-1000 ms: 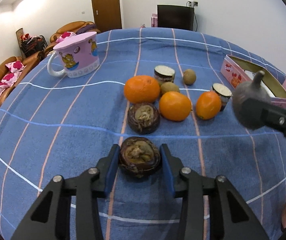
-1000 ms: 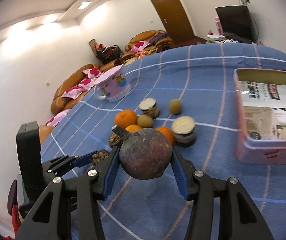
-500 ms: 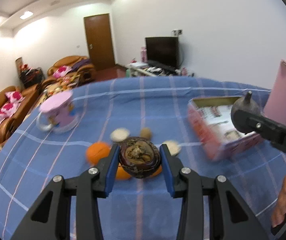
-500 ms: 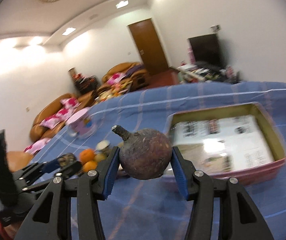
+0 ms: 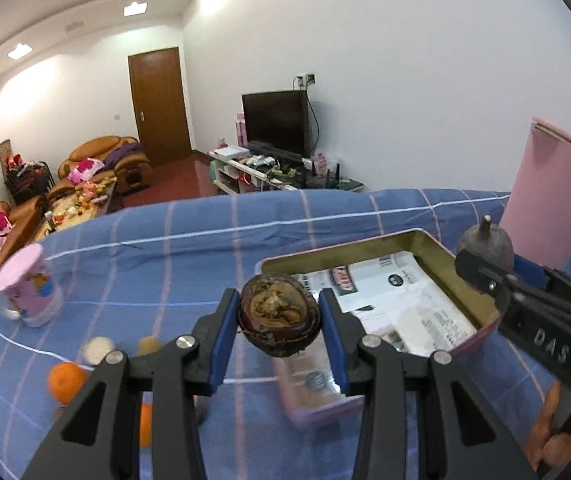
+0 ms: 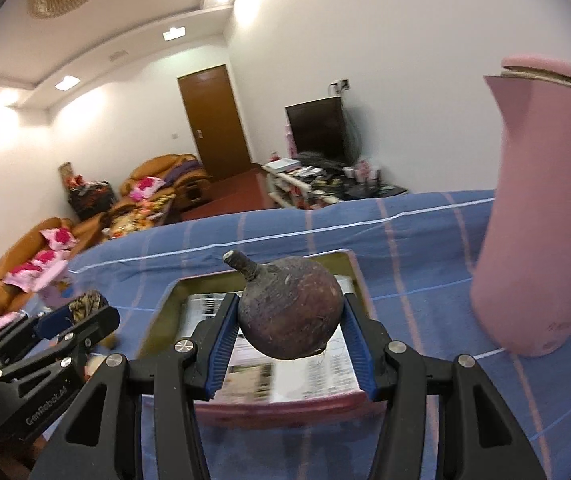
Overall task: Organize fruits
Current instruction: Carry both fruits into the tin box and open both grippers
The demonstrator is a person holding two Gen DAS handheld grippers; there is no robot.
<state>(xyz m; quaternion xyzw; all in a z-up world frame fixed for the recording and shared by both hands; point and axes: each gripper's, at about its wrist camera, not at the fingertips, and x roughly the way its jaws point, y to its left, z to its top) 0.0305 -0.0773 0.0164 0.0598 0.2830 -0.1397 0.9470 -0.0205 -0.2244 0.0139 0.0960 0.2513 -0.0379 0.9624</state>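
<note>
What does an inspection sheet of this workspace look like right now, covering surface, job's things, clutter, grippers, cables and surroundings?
Surface: blue checked tablecloth.
Job's things: open pink rectangular tin lined with printed paper; dark cut-open fruit half; dark round stemmed fruit; blurred oranges at left.
Clutter: pink cartoon mug; tall pink cylinder.
Grippers: left gripper shut on the fruit half; right gripper shut on the stemmed fruit, both in front of the tin.
Cables: cord behind black television.
Surroundings: brown sofas, wooden door.
</note>
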